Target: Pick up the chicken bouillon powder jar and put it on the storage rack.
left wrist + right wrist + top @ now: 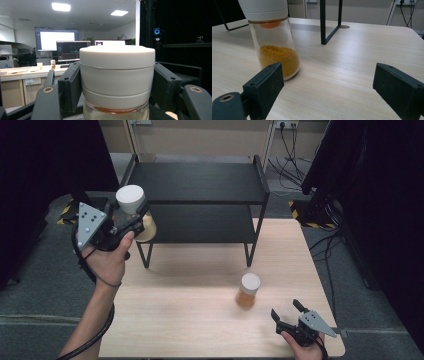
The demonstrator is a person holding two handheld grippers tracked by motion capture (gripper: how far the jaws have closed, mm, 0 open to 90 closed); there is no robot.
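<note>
Spice jar (134,210) hangs upright, clamped at its cap by my left gripper (131,218), just left of the shelf (200,182); my right gripper (289,312) rests released

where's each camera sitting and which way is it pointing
High view: above the person's side, looking forward and down on the table and black shelf; forearms, left gripper, right gripper.
Left gripper view: looks level along its jaws, clamped on the held jar.
Right gripper view: low over the table, open jaws facing the standing jar.
Shared: both jars appear from above too.
</note>
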